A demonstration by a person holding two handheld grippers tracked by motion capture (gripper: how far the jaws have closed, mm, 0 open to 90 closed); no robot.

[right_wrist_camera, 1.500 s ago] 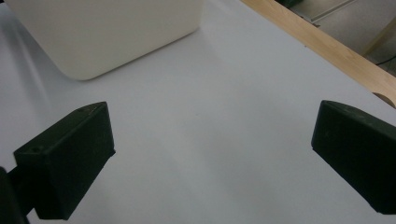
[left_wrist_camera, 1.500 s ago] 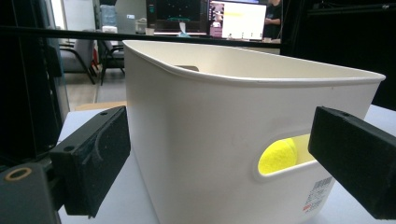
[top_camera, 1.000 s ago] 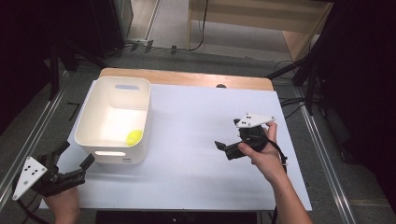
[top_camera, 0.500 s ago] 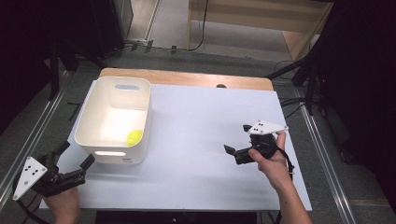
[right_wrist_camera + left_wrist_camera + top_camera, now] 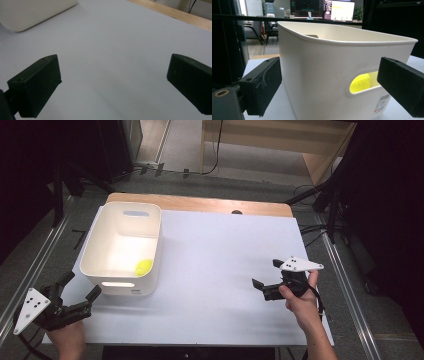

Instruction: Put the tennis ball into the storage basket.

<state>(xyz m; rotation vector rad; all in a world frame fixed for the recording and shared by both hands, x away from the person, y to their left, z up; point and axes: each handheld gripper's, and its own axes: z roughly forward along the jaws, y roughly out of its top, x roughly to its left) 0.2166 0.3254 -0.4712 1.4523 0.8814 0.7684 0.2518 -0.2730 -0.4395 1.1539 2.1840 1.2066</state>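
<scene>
A white bin [image 5: 124, 247] is sitting at the bench's [image 5: 220, 250] left edge, holding a yellow ball [image 5: 143, 266] in its near right corner. The left gripper [image 5: 80, 287], jaws spread and empty, is hovering at the near left corner. The right gripper [image 5: 266, 275], likewise spread and empty, is hovering near the right edge.

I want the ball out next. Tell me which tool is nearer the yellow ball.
Left. The left tool sits just outside the tub's near corner, where the ball lies. The right tool is well across the table, over bare surface.
</scene>
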